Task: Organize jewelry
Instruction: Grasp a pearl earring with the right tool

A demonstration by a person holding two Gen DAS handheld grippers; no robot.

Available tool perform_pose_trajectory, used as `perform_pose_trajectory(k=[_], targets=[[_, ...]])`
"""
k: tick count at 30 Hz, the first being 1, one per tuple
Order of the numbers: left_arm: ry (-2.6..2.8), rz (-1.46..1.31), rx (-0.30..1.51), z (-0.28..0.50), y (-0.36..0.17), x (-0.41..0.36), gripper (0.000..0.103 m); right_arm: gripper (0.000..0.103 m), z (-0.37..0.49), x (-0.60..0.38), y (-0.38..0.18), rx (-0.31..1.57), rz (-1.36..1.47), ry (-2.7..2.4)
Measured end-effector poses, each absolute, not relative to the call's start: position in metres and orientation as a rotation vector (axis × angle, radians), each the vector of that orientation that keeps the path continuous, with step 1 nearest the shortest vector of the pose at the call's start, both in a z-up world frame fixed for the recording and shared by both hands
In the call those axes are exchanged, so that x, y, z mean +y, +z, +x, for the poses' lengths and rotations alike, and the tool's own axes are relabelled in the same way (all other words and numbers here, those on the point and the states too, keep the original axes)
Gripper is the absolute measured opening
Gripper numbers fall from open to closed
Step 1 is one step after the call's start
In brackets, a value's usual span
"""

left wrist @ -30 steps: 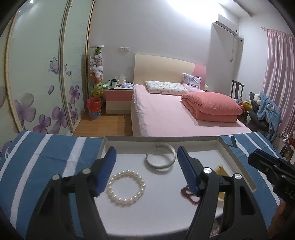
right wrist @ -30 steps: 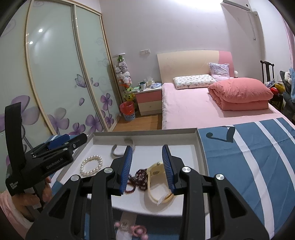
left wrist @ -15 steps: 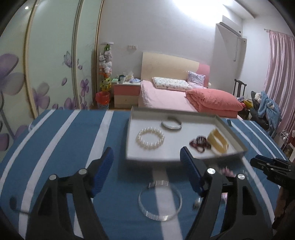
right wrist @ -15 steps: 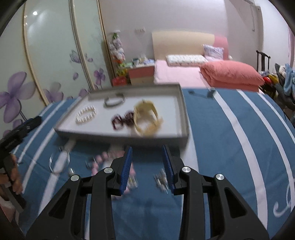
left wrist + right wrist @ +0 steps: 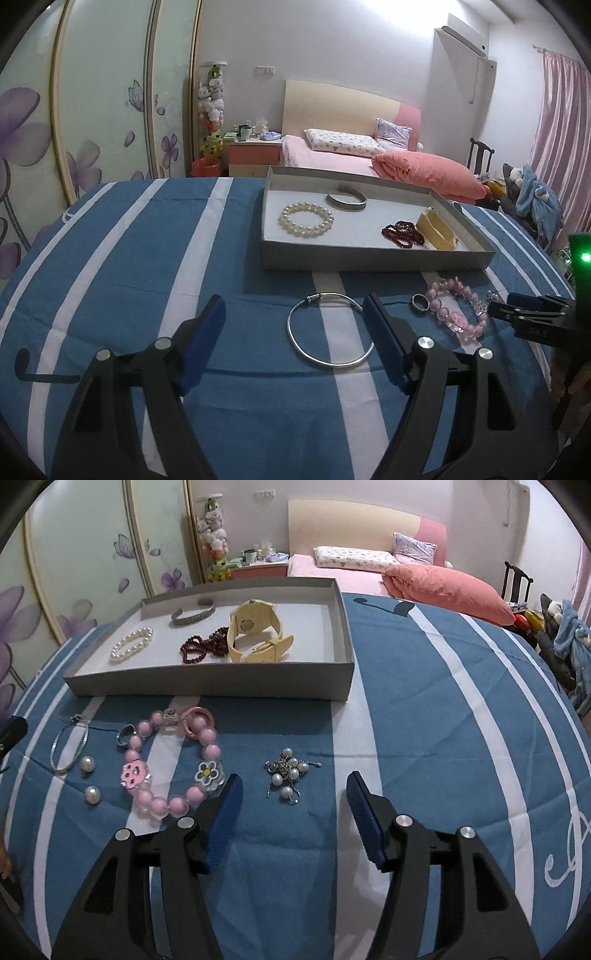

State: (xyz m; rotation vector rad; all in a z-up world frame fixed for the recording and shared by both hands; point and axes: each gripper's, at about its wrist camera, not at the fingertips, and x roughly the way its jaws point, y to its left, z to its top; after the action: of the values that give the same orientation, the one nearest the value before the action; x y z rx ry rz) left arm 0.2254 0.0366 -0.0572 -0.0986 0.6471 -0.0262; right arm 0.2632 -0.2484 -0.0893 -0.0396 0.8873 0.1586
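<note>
Now the right gripper (image 5: 294, 792) is opening empty over a pearl brooch (image 5: 290, 774), while the left gripper (image 5: 294, 317) is gaping wide, empty, around a silver bangle (image 5: 330, 329).

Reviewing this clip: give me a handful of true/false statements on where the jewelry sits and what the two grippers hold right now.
1. The pearl bracelet lies inside the tray. True.
2. The pink bead bracelet lies in the tray. False: it lies on the striped cloth, in front of the tray.
3. The left gripper holds the thin silver bangle. False: the bangle lies on the cloth between open jaws, untouched.
4. The right gripper holds nothing; its jaws are opening toward the pearl cluster. True.
5. The yellow watch is in the tray. True.
</note>
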Motion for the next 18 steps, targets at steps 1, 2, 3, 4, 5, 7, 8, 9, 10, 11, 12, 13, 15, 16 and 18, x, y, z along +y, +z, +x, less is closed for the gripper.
perform_pose_trajectory(k=[1,2,3,4,5,7,8,9,10,11,12,13,15,16,18], targets=[[-0.027,-0.099,0.648,0.225,-0.057,0.037,0.075,0.055,0.264,-0.248,-0.089,0.885,-0.039,0.164],[-0.026,-0.100,0.648,0.225,-0.057,0.037,0.075,0.049,0.266,-0.247,-0.088,0.883,-0.041,0.164],[-0.025,-0.102,0.649,0.225,-0.058,0.037,0.075,0.045,0.267,-0.247,-0.087,0.882,-0.041,0.166],[-0.025,-0.103,0.650,0.226,-0.058,0.037,0.075,0.043,0.268,-0.247,-0.087,0.881,-0.039,0.167],[-0.026,-0.105,0.652,0.226,-0.058,0.037,0.075,0.040,0.269,-0.247,-0.087,0.881,-0.039,0.167],[-0.027,-0.105,0.656,0.227,-0.059,0.036,0.075,0.035,0.268,-0.246,-0.086,0.879,-0.042,0.175],[-0.027,-0.105,0.658,0.227,-0.059,0.036,0.075,0.021,0.269,-0.245,-0.086,0.878,-0.043,0.182],[-0.027,-0.104,0.660,0.227,-0.059,0.036,0.075,0.009,0.269,-0.244,-0.085,0.878,-0.050,0.183],[-0.027,-0.103,0.662,0.228,-0.059,0.036,0.075,0.008,0.268,-0.243,-0.085,0.877,-0.063,0.179],[-0.026,-0.098,0.667,0.229,-0.060,0.036,0.075,0.007,0.266,-0.242,-0.084,0.876,-0.065,0.174],[-0.028,-0.094,0.674,0.229,-0.060,0.035,0.075,0.007,0.266,-0.242,-0.084,0.877,-0.059,0.173],[-0.029,-0.089,0.681,0.229,-0.061,0.034,0.075,0.007,0.266,-0.244,-0.084,0.878,-0.046,0.173],[-0.029,-0.080,0.700,0.231,-0.063,0.032,0.080,0.007,0.264,-0.252,-0.084,0.880,-0.010,0.163],[-0.031,-0.074,0.716,0.233,-0.065,0.030,0.083,0.007,0.265,-0.254,-0.084,0.881,0.000,0.156],[-0.039,-0.063,0.749,0.238,-0.068,0.026,0.084,0.007,0.265,-0.256,-0.083,0.882,0.008,0.148]])
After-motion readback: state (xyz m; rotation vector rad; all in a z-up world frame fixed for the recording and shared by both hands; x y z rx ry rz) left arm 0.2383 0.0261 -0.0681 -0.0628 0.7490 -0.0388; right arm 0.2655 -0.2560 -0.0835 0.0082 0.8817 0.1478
